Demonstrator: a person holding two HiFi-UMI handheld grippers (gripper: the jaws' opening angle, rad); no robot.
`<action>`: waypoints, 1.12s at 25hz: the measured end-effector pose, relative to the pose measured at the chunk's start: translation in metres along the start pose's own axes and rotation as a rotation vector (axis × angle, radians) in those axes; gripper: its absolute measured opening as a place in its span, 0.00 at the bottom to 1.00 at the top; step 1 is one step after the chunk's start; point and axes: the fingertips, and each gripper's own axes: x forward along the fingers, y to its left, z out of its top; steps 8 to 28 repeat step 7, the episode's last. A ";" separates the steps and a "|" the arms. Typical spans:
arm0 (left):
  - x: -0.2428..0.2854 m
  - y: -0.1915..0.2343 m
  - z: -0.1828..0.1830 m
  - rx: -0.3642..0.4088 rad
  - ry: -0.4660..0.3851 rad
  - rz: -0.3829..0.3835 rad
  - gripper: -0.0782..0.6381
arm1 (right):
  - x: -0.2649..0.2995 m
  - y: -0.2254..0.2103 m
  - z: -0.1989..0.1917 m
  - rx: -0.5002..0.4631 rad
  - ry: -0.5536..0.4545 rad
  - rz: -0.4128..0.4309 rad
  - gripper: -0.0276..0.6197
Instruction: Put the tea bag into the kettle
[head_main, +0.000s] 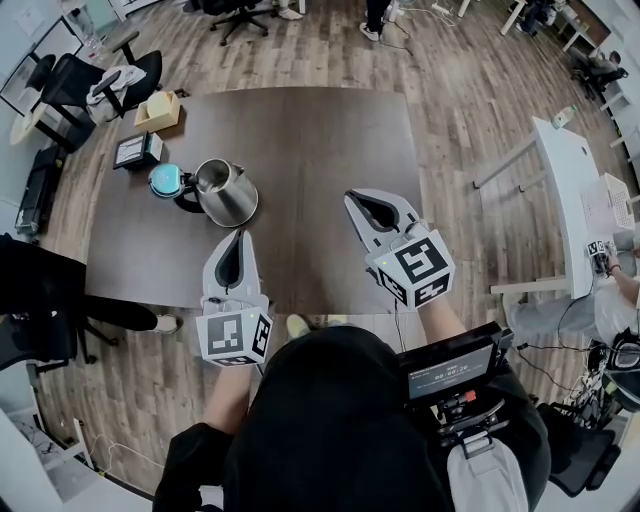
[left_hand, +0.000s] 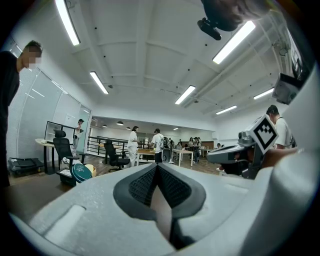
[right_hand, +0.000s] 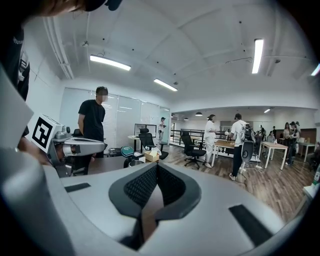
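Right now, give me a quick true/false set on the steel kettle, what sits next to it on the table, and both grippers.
1. The shiny stainless-steel kettle stands on the dark brown wooden table. True.
2. The right gripper has its jaws wide apart. False: they are together, with nothing between them.
3. In the head view, the teal round tin lies on the kettle's right. False: it is right beside the kettle on its left.
4. The left gripper has its jaws together and holds nothing. True.
5. The left gripper grips the kettle. False: it is close to the kettle but apart from it.
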 end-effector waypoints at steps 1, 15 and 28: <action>0.000 0.000 0.000 0.001 -0.001 0.001 0.09 | 0.001 0.000 0.000 0.000 0.000 0.001 0.05; 0.001 0.003 0.001 0.004 0.002 -0.005 0.09 | 0.006 0.002 0.001 -0.009 0.007 0.002 0.05; 0.001 0.003 0.001 0.004 0.002 -0.005 0.09 | 0.006 0.002 0.001 -0.009 0.007 0.002 0.05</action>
